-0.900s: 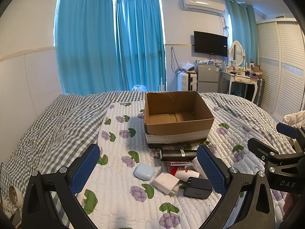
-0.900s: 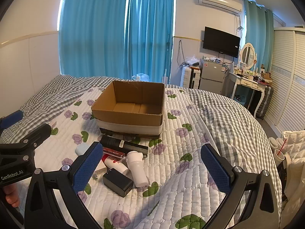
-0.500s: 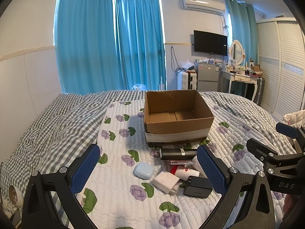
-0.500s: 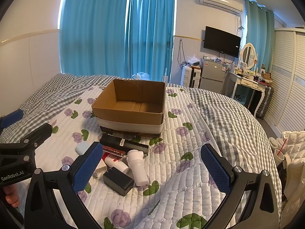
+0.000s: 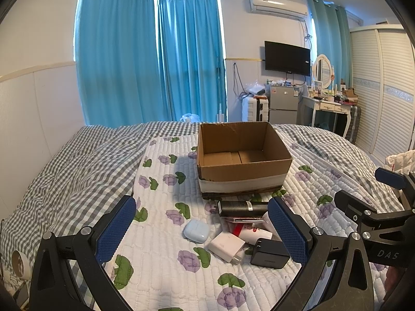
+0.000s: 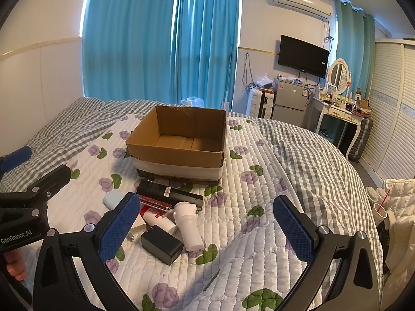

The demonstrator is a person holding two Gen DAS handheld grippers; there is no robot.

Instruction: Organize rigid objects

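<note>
White bottle (image 5: pixel 269 226) half hidden behind left gripper (image 5: pixel 201 230) finger.

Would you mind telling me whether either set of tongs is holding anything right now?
Nothing is held: the left tongs and right tongs are both open and empty above the bed.

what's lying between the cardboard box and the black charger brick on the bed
In the right wrist view, between the cardboard box and the black charger brick lie a black cylindrical device, a red-and-white tube and a white bottle.
</note>
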